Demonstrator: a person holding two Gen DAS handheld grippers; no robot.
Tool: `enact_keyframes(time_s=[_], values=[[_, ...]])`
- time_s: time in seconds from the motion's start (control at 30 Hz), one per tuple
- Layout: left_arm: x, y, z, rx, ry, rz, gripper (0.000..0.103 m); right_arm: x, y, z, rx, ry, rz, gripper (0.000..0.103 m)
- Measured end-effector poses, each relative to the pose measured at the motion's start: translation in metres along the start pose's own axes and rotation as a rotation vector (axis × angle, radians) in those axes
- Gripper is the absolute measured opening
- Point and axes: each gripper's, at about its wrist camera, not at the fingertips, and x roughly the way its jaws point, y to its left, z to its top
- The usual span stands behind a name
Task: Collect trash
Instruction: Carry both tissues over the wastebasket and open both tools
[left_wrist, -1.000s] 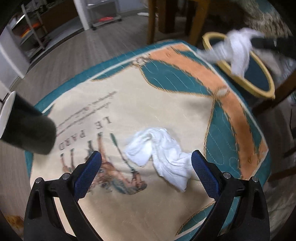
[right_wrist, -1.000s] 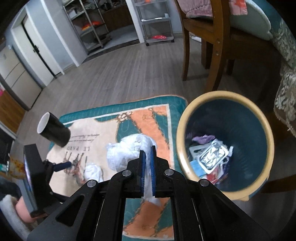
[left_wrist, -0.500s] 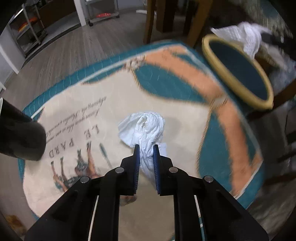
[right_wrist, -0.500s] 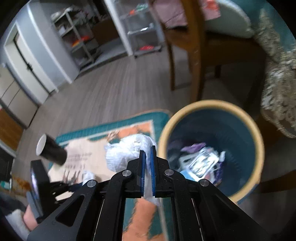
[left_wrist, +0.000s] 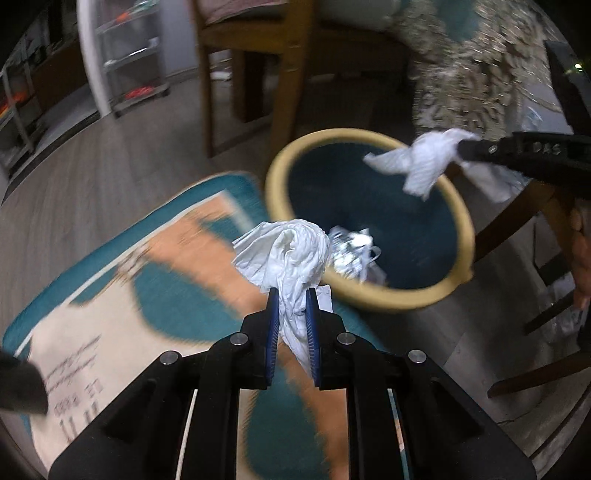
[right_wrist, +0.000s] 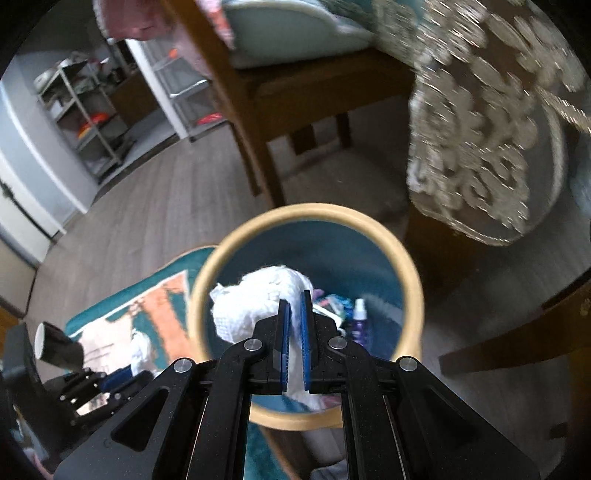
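Observation:
My left gripper (left_wrist: 291, 299) is shut on a crumpled white tissue (left_wrist: 288, 254) and holds it in the air just short of the near-left rim of the trash bin (left_wrist: 373, 297), a teal bin with a yellow rim. My right gripper (right_wrist: 294, 302) is shut on a second white tissue (right_wrist: 255, 302) and holds it over the bin's mouth (right_wrist: 306, 214). In the left wrist view the right gripper (left_wrist: 465, 146) and its tissue (left_wrist: 424, 162) hang above the bin's far-right rim. Foil and other waste (left_wrist: 351, 251) lie inside the bin.
The bin stands at the corner of a teal, orange and cream rug (left_wrist: 166, 295) on a wood floor. A black cup (right_wrist: 55, 345) lies on the rug. Wooden chair legs (left_wrist: 288, 92) and a table with a patterned cloth (right_wrist: 480, 129) stand close behind the bin.
My left gripper closed on the tissue on the rug, lifted it and carried it toward the bin. My right gripper moved its tissue from beside the bin to over the bin's mouth.

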Motion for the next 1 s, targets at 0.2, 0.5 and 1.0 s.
enact_keyframes(time_s=[0.2, 0.5, 1.0], values=[[0.019, -0.034, 0.023, 0.040, -0.068, -0.032, 0.030, 0.005, -0.012, 0.000, -0.012, 0.011, -0.026, 0.014], [-0.003, -0.029, 0.025, -0.011, -0.125, -0.009, 0.091, -0.018, -0.012, 0.004, -0.009, -0.042, -0.017, 0.071], [-0.149, -0.019, -0.016, 0.061, -0.183, 0.068, 0.097, -0.124, 0.021, -0.063, -0.076, -0.142, -0.064, 0.098]])
